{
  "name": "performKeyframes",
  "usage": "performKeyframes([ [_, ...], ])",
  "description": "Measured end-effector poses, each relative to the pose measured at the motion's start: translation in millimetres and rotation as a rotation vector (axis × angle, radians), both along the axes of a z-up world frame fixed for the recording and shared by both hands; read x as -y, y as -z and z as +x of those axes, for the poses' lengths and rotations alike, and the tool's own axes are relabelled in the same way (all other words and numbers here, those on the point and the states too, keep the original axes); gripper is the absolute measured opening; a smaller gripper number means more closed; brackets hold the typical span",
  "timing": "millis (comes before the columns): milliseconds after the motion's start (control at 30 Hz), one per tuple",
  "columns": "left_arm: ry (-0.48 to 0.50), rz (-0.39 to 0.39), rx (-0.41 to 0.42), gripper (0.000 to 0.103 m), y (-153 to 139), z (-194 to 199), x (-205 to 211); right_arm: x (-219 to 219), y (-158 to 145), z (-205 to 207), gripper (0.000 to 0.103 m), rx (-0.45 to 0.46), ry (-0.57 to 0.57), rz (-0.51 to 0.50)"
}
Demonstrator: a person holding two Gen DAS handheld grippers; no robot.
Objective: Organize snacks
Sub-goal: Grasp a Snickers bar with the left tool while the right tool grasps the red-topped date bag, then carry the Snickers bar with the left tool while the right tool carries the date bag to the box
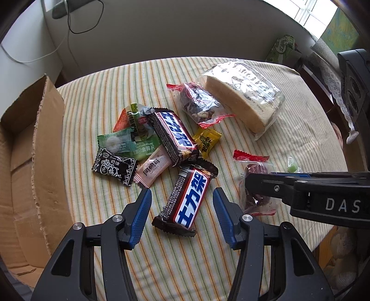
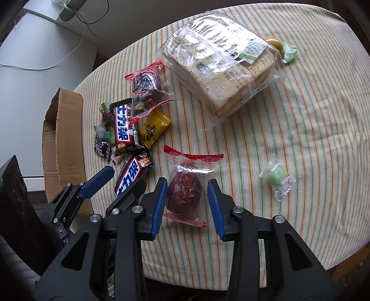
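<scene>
A home room; striped tablecloth [image 1: 208,266], window [image 1: 307,14], lace-covered furniture [image 1: 333,78], and a cardboard box [image 1: 30,148].

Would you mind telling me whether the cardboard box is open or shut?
Open: the cardboard box beside the striped tablecloth has a flap standing up, and its inside shows.

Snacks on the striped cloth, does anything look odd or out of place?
Nothing is spilled or torn. The snacks lie loose on the tablecloth, several heaped around a chocolate bar, and none shows in the visible part of the cardboard box.
</scene>
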State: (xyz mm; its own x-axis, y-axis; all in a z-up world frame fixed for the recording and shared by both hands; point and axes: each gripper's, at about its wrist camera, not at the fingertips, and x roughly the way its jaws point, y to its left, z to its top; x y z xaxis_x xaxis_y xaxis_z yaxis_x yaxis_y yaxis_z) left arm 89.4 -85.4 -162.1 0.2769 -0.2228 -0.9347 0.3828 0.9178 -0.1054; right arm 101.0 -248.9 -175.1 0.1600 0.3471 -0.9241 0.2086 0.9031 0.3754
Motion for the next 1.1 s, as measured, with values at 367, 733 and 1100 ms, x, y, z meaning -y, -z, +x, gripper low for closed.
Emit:
performKeyframes([
  [367, -0.023, -0.035, -0.040, 0.029, 7.0, -2.9, -5.4, -18.3, 1.8, -3.2, 0.032, 0.018, -0.053, -0.008],
  [733, -0.096, -0.114, -0.039, 0.026, -7.1, -23.8, -26.5, -18.5, -7.4, -20.2, 0.030, 0.042, -0.069, -0.004],
  [1100, -0.135, -0.154, 0.002, 0.027, -25.2, -34.0, -40.5, -17.3, -36.3, -32.7, 0.029, 0.090, -0.096, 0.012],
])
